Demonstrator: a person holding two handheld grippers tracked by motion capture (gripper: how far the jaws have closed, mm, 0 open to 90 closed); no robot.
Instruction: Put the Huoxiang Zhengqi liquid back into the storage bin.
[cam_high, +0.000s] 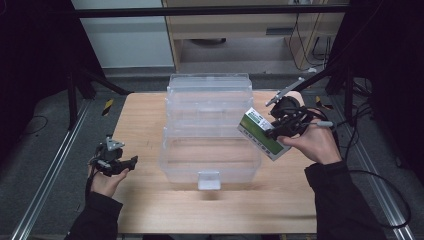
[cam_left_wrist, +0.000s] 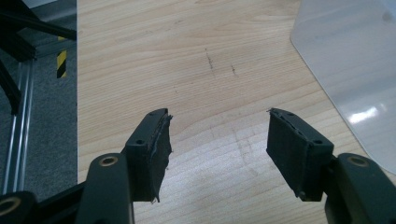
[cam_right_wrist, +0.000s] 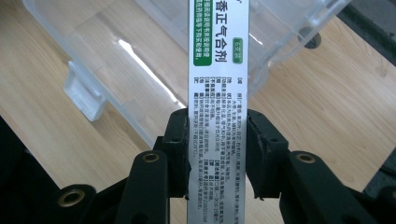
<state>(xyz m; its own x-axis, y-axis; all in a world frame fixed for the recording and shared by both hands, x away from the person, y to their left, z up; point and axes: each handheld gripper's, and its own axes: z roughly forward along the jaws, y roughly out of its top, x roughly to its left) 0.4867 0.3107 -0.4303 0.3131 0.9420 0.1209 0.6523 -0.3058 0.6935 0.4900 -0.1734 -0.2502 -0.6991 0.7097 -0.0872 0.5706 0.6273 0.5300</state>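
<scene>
The green-and-white medicine box (cam_high: 262, 133) hangs in the air at the right rim of the clear plastic bin (cam_high: 210, 165), tilted so its far-left end leans over the bin's opening while its near-right end juts out over the desk (cam_high: 145, 120). The right gripper (cam_high: 276, 131) is clamped on it across its narrow sides; in the right gripper view the box (cam_right_wrist: 217, 93) runs straight up between the two black jaws, which press on it near its lower end and leave most of its length unsupported. That low, narrow hold looks like the main risk: the long free end could swing or pivot in the pads as the hand tips it, and it could catch the bin's rim and slide out onto the desk instead of dropping inside. Letting go while the box is only half over the opening would probably land it on the rim and tip it outward. The bin itself is light and see-through, with its lid (cam_high: 209, 95) standing open on the far side and a latch (cam_high: 209, 180) at the near wall, so a knock might shift it. The left gripper (cam_high: 131, 162) sits well apart at the near left, jaws spread with nothing between them, held low above bare wood just left of the bin's corner (cam_left_wrist: 355, 70).
</scene>
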